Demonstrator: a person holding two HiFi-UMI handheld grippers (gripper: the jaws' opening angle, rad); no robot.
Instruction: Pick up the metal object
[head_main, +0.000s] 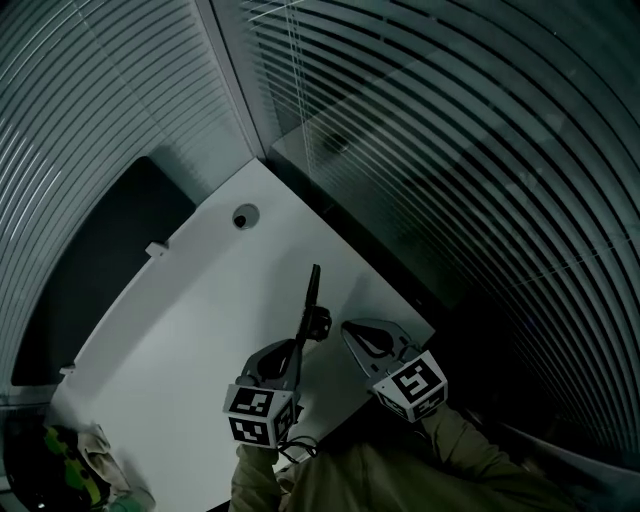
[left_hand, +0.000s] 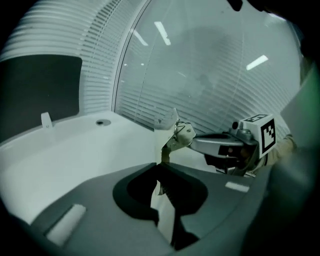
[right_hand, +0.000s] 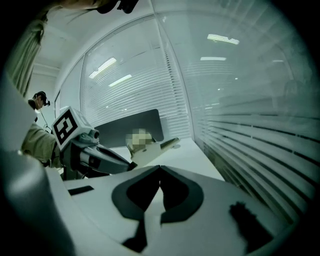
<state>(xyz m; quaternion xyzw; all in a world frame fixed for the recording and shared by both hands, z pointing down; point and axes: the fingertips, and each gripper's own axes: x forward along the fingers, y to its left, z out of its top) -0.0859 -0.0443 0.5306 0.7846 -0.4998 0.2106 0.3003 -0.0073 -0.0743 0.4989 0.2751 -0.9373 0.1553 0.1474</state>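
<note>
No readable txt, brand names or nrs anywhere afaict. Closest thing to a sign is the black/white square code patterns on the two marker cubes. In the head view the left cube (head_main: 262, 415) sits lower middle and the right cube (head_main: 415, 385) is just to the right of it. Same cubes show up again mid right of the left gripper view (left_hand: 261, 132) and mid left of the right gripper view (right_hand: 67, 126). Blocky patterns only, no letters or digits on them.
</note>
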